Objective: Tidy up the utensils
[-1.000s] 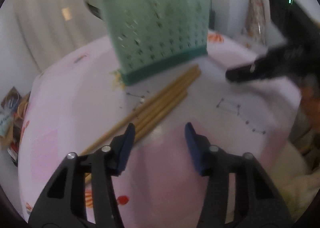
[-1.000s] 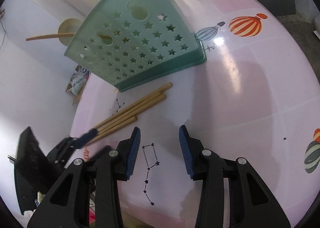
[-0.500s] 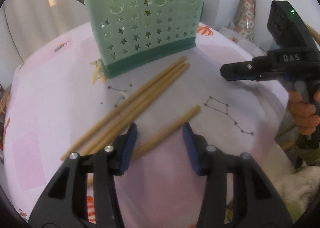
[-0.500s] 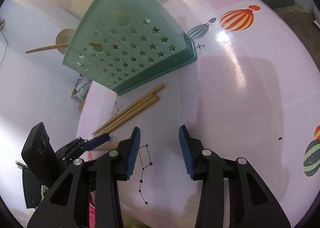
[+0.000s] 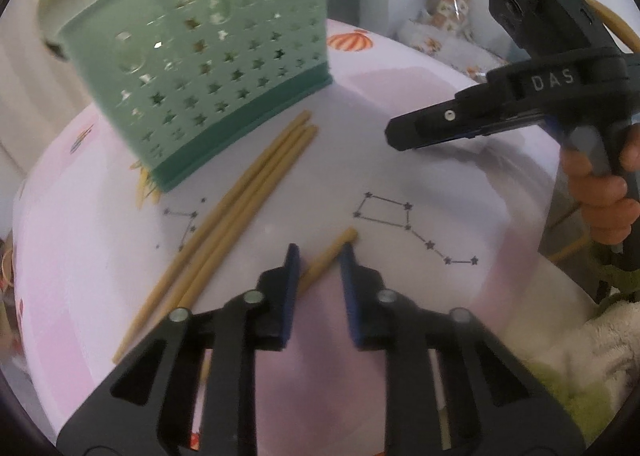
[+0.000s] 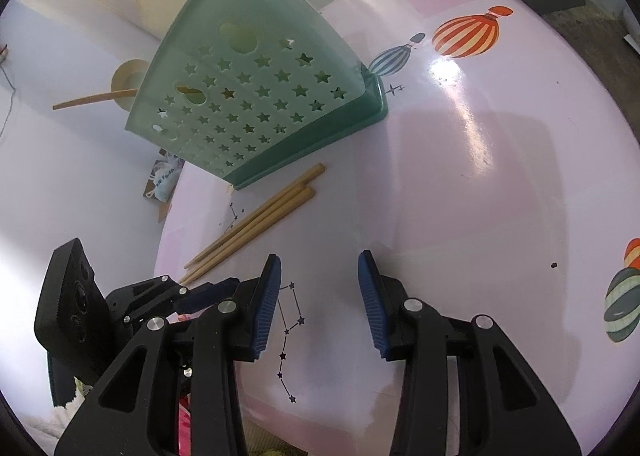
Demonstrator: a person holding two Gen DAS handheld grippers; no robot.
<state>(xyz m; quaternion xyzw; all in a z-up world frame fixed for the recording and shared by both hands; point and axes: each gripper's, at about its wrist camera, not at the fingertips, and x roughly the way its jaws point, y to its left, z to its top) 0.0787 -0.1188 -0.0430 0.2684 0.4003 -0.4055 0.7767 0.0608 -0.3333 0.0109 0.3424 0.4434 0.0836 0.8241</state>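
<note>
1. Two handheld black two-finger tongs with blue pads work over a round pale pink table (image 5: 460, 103) printed with hot-air balloons and star constellations.
2. Four tan wooden chopsticks lie flat on the table. Three chopsticks (image 5: 240, 195) rest side by side as a bundle, thick ends almost touching the base of a mint-green plastic utensil basket (image 5: 208, 67) pierced with star holes.
3. One single tan chopstick (image 5: 326, 258) lies apart from that bundle, nearer the table's near edge.
4. Straddling this lone stick is the left gripper (image 5: 318, 262), angled steeply down. Its jaws have just been closing, and the stick sits between them, but a small gap appears to remain beside the pads, so I judge them narrowly open and not yet pinching.
5. Picking a separated stick seems sensible: it can be gripped without dragging its neighbours.
6. Over the table's right side, as the left camera shows it, hovers the right gripper (image 6: 318, 296), held by a person's hand (image 5: 600, 195). Its jaws stand partly apart with nothing between them, apparently waiting.
7. One basket stands near the far edge; pale rounded utensils show behind it, too unclear to count.
</note>
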